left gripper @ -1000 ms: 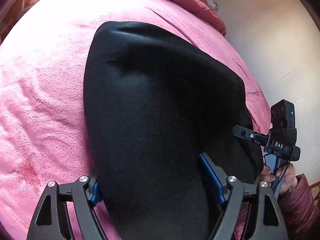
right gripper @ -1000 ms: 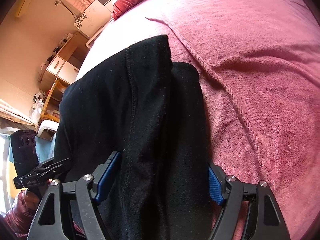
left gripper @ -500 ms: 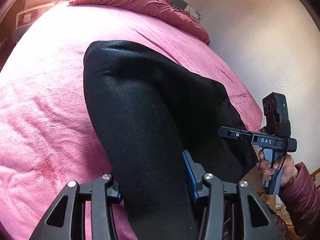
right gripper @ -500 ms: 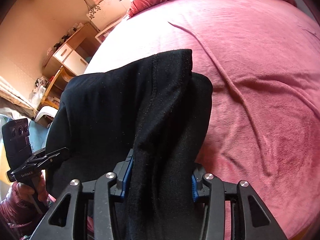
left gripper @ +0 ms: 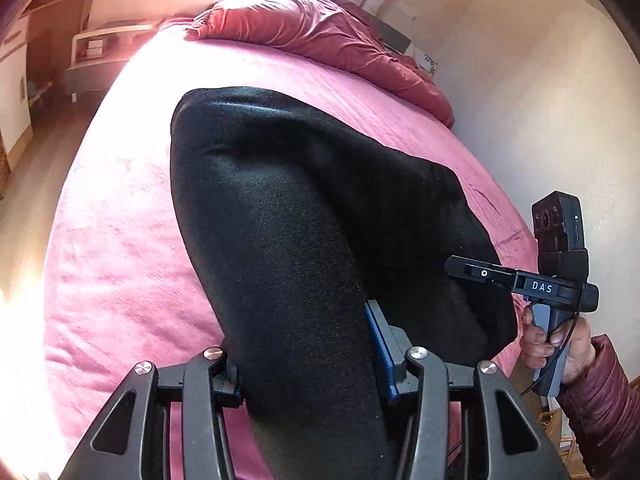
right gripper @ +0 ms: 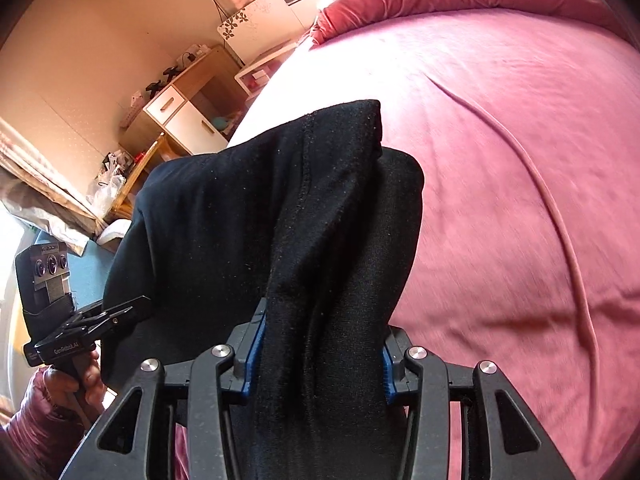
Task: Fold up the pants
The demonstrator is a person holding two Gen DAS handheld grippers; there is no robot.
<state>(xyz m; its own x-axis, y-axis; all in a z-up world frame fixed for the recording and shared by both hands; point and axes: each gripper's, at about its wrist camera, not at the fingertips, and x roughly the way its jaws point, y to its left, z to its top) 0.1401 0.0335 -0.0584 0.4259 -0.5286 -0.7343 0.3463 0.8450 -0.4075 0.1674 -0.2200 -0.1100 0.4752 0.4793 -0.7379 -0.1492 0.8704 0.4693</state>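
The black pants lie folded on the pink bed, their near end lifted off it. My left gripper is shut on the near left corner of the pants. My right gripper is shut on the near right corner, where the seamed pants bunch between the blue pads. The right gripper also shows in the left wrist view, the left gripper in the right wrist view. The far end of the pants rests on the bed.
A red duvet is heaped at the head of the bed. A wall runs along the bed's right side. A wooden cabinet and a chair with clutter stand beyond the left edge.
Both grippers closed on the near edge of the pants and lifted it. The cloth now bunches between the pads and the cameras tilt up toward the head of the bed.
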